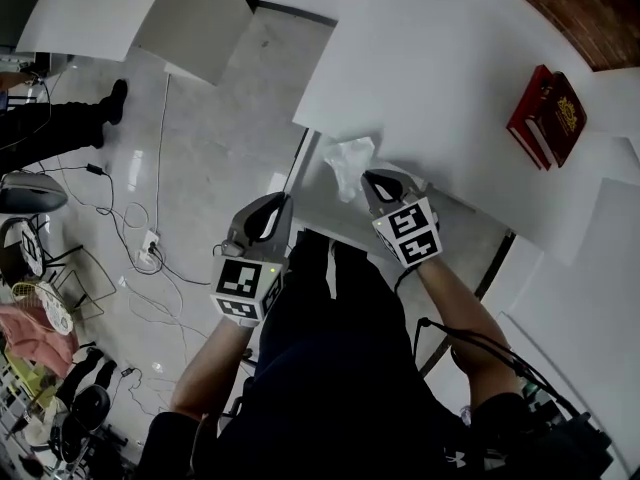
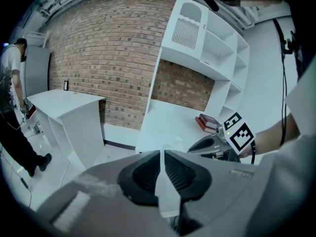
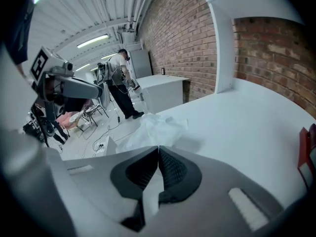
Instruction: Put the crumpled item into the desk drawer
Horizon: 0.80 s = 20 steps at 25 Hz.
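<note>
Right hand-held gripper (image 1: 371,179) closed, empty, beside crumpled item (image 1: 350,160) on desk (image 1: 440,78).

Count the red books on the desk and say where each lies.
2. Both sit stacked near the right end of the desk: one red book, and a second book with a gold emblem overlapping it. A third beneath them cannot be ruled out.
</note>
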Each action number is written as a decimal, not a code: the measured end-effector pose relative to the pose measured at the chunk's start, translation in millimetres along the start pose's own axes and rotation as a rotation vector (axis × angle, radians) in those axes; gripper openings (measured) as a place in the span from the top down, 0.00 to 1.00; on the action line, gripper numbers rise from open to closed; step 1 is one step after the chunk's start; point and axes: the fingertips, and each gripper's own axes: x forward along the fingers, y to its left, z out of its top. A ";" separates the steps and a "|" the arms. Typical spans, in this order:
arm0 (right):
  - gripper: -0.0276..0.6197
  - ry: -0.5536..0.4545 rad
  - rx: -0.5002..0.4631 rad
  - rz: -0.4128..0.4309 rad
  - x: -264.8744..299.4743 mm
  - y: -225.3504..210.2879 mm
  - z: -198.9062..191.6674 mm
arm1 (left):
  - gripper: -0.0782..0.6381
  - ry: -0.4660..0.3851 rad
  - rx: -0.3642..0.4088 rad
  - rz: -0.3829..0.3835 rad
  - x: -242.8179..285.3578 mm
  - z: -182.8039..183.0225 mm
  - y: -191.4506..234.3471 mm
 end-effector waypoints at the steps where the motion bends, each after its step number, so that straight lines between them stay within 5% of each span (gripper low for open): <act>1: 0.95 0.012 -0.007 0.009 6.8 5.7 -0.9 | 0.85 -0.002 -0.003 0.001 -0.6 -1.3 5.2; 10: 0.95 0.159 -0.075 0.064 65.0 29.3 -41.4 | 0.85 0.038 -0.037 -0.003 -1.7 -27.2 41.3; 20: 0.95 0.296 0.010 0.023 130.7 -6.4 -85.1 | 0.85 0.080 -0.072 0.024 2.6 -43.6 77.3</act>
